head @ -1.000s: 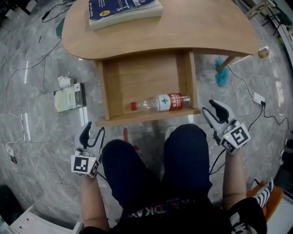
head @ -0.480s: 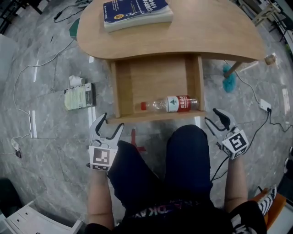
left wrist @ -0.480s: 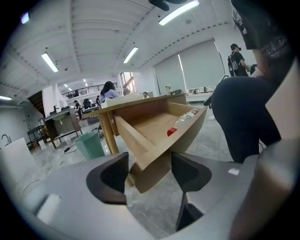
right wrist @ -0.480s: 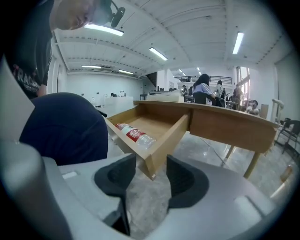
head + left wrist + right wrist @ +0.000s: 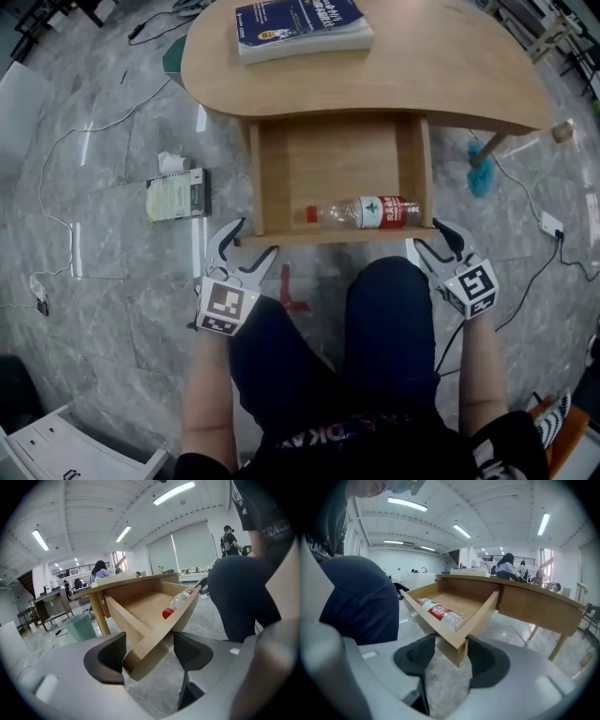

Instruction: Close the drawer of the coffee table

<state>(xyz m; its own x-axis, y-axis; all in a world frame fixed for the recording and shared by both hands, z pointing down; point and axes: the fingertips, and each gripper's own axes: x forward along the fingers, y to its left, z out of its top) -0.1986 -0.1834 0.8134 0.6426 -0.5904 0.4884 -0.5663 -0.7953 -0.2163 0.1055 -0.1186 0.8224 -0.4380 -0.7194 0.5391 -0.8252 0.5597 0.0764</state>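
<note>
Head view: grey marble floor (image 5: 94, 141), wooden coffee table (image 5: 450, 66) on the far side, its drawer (image 5: 319, 159) open toward you. Your left gripper (image 5: 248, 246) and right gripper (image 5: 431, 236), jaws just opening wide, straddle its near corners. The bottle (image 5: 370, 212) has a red label, unreadable.

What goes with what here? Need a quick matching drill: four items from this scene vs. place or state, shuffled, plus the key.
Things:
1. plastic bottle
2. blue book
3. drawer
4. pale green book

Place or state:
A. on the floor, beside the coffee table
B. pulled open
C. flat on top of the coffee table
D. lying on its side against the drawer's front wall

Pairs: 1-D, 2-C, 3-B, 4-A
</note>
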